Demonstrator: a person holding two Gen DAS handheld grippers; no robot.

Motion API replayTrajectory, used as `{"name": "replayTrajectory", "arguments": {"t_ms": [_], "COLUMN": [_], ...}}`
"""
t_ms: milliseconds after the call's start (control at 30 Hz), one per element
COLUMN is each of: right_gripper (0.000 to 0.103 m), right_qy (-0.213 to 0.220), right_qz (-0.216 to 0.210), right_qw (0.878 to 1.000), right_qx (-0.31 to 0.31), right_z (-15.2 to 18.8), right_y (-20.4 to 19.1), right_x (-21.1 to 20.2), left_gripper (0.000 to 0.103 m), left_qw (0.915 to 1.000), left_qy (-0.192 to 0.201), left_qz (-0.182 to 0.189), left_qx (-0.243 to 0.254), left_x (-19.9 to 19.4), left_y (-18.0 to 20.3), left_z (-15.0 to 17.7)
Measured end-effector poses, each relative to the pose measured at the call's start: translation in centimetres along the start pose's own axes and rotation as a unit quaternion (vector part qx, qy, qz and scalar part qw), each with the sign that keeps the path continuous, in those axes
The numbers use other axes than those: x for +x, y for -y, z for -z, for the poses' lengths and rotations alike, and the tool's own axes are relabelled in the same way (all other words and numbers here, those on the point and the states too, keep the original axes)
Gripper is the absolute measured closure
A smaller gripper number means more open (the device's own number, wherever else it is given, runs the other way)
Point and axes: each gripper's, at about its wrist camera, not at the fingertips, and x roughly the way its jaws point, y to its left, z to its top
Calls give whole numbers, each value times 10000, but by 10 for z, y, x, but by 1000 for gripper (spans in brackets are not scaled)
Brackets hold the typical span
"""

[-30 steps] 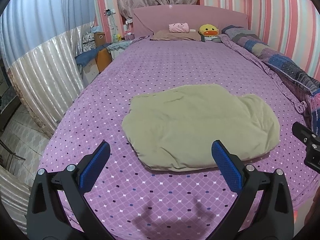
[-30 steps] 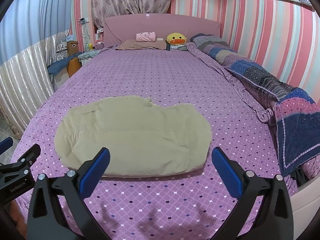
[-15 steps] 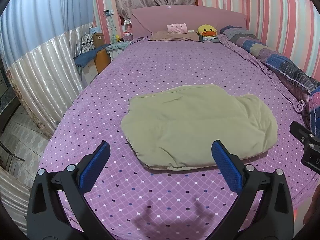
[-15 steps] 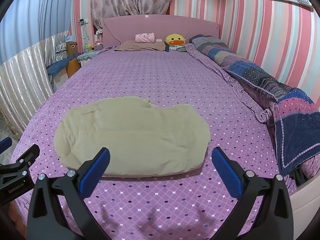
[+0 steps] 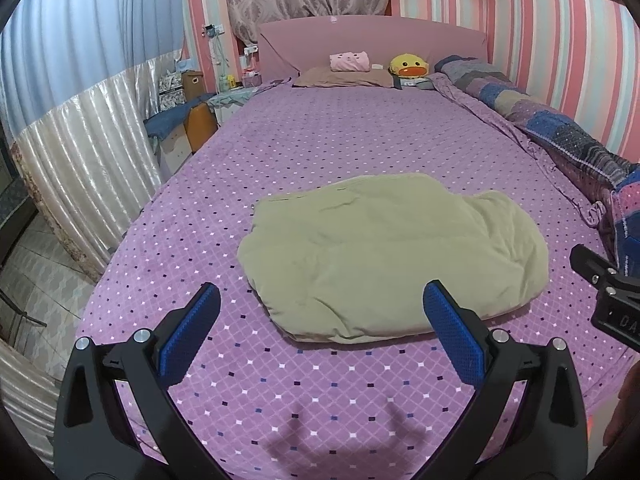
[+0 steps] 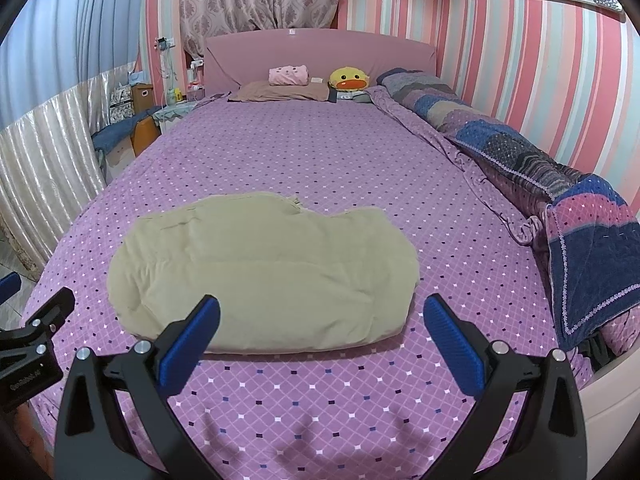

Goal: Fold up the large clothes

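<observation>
A beige folded garment (image 5: 394,256) lies as a thick bundle on the purple patterned bed (image 5: 328,136), near the foot end. In the right wrist view the same garment (image 6: 264,276) sits left of centre. My left gripper (image 5: 320,320) hovers open above the bed just short of the bundle's near edge, nothing between its blue pads (image 5: 188,334). My right gripper (image 6: 320,322) is open too, held above the bundle's near right edge, empty. Each gripper's body shows at the edge of the other's view.
A patchwork quilt (image 6: 560,184) is heaped along the bed's right side. Pillows and a yellow duck plush (image 6: 348,79) rest at the pink headboard. A chair and bedside clutter (image 5: 192,120) stand left of the bed, by a silvery curtain over tiled floor.
Both grippers have drawn back slightly toward the foot of the bed; the garment has not moved and both stay open.
</observation>
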Motion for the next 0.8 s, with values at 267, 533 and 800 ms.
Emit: {"name": "replayTrajectory", "arguments": {"t_ms": [267,533,800], "right_gripper": [2,2,2], "right_qy": [-21,-29,-47], "right_qz": [5,8,46], "right_qw": [10000,10000,10000], "right_qx": [-1,-3,-1], "right_z": [2,3,3], "right_y": [-3,-4,-4], "right_x": [-1,0,1], "left_gripper": [3,3,3], "left_qw": [9999,9998,9997], "left_qy": [-14,30,50], "left_qz": [-103,-168,-241], "left_qx": [-17,45,41], "left_x": [4,2,1], "left_y": [-2,0,-5], "left_z": [-1,-2,-2]}}
